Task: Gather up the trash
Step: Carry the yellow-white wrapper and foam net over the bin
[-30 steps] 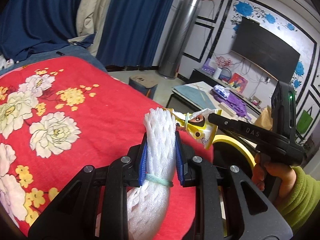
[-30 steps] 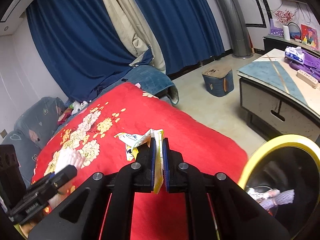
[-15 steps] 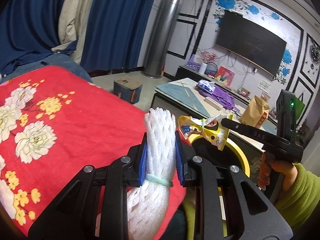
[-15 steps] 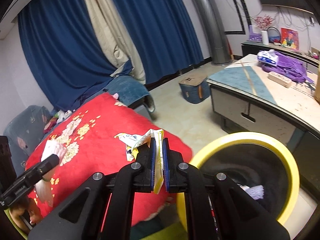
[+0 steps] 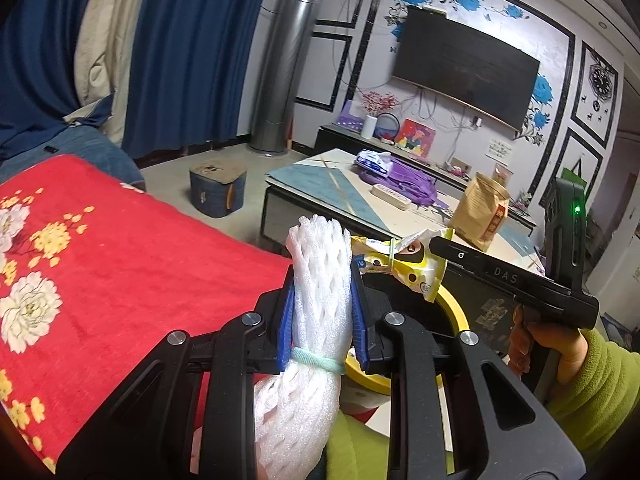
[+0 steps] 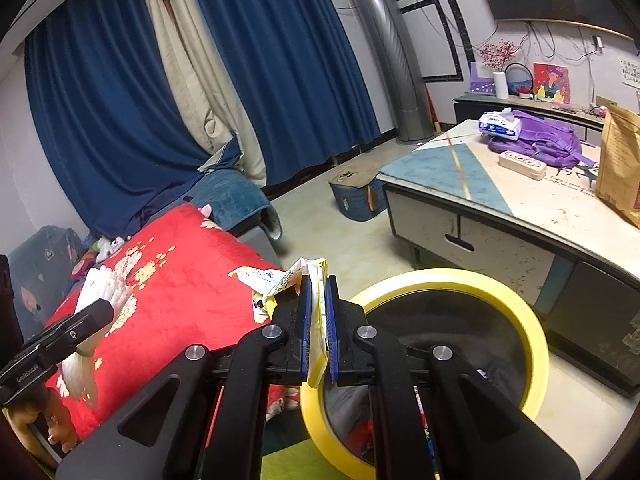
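Left gripper (image 5: 323,312): fingers are closed narrow on a white foam net sleeve (image 5: 316,280), which is bound by a green elastic band (image 5: 318,362) just behind the fingers.
Right gripper (image 6: 318,320): fingers are pinched on a yellow snack wrapper (image 6: 318,316), held edge-on with its crumpled end ahead of the fingers.
Bin (image 6: 516,304): a yellow-rimmed bin is seen just right of and below the right fingers; its mouth is open.
Risk, wrapper: a release here is judged likely to land on the rim or the red floral blanket (image 6: 180,272), since the wrapper sits over the rim's near edge.
Risk, sleeve: the light foam may be caught on the finger pads or drift wide.
Risk, contact: the two grippers are close; a collision is possible.
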Available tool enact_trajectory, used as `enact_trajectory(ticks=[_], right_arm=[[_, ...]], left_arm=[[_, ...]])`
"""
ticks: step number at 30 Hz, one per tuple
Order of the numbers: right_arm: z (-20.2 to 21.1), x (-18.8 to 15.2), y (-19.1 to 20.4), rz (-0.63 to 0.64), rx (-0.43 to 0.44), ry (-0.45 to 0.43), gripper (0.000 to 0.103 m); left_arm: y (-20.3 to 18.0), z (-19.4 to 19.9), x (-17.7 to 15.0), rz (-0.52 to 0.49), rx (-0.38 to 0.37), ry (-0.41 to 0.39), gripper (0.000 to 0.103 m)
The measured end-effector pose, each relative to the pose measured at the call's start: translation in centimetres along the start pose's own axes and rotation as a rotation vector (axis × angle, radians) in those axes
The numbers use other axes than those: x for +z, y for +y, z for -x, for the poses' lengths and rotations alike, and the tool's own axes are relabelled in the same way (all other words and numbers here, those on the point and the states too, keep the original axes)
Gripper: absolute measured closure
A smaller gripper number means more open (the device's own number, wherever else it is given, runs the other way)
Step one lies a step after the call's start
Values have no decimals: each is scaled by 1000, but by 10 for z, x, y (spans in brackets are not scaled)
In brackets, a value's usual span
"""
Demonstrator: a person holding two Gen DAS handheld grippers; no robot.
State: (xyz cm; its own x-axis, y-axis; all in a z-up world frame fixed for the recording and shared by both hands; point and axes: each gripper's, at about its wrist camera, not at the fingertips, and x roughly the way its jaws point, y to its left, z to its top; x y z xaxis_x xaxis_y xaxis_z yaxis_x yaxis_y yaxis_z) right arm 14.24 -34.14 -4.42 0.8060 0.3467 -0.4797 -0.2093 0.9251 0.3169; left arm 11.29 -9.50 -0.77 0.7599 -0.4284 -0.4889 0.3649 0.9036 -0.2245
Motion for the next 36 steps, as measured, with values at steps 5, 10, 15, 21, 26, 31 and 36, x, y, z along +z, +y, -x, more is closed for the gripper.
enact_trajectory(ticks=[5,10,15,21,26,31,36], right_arm=[[10,-2,-13,-7,-30,-16,96],[18,-7,-27,-20,-66,-28,96],[26,-12,-43,-39,-101,-38,96],[34,-21,-62,-70,-137,-41,96],[38,-28,-77,-94,-160,-38,96],[40,-37,-88,-112,-177,-19,96],[40,-45,-99,-137,-192,-1,96]], left_arm=[[-14,-16,2,-30,-34,25,86],[-28,-33,4,-66,-64,43,86],[-44,-50,8,-91,-93,60,86],[-62,-65,8,-134,-120,71,86],[-72,-78,6,-149,-135,96,85],[-79,-93,1,-155,-141,127,85],[-84,-107,-3,-156,-156,160,85]])
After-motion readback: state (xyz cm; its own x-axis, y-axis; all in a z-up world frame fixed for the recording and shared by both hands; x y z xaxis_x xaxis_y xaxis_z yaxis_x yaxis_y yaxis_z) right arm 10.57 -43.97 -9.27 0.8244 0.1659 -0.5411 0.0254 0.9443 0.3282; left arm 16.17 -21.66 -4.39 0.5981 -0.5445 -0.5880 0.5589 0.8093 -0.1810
